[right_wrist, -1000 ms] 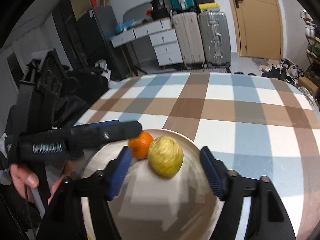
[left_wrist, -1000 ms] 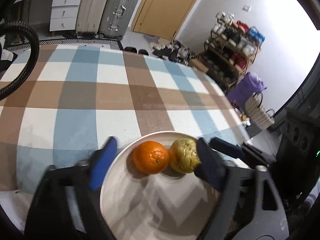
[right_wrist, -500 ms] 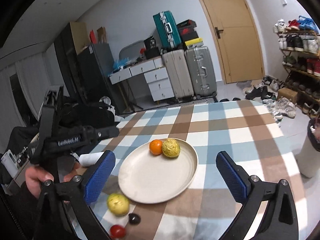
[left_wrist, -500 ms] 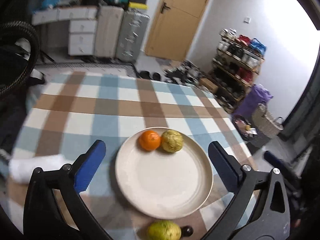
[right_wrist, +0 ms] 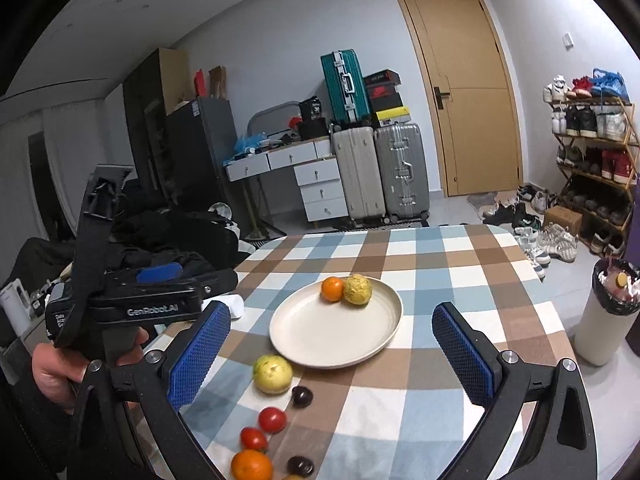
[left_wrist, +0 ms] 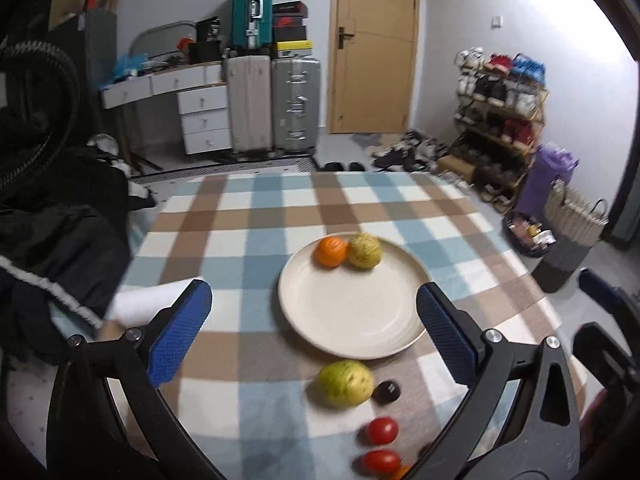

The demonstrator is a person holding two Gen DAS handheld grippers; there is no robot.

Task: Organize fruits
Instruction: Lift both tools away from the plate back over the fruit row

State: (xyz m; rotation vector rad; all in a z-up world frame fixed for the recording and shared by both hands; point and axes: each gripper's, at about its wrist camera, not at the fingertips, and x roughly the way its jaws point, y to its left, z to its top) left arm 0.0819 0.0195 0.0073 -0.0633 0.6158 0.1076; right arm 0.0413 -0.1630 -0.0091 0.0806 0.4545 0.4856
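Above the plate, splayed empty tongs.

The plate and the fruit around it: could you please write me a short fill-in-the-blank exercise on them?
1. The plate holds ____ fruits.
2. The orange on the plate lies touching a ____ fruit.
3. The green fruit lies on the checked ____, just off the plate's rim.
4. Both the left hand-held gripper and the right hand-held gripper are ____ and hold nothing.

Missing words: two; yellow; tablecloth; open
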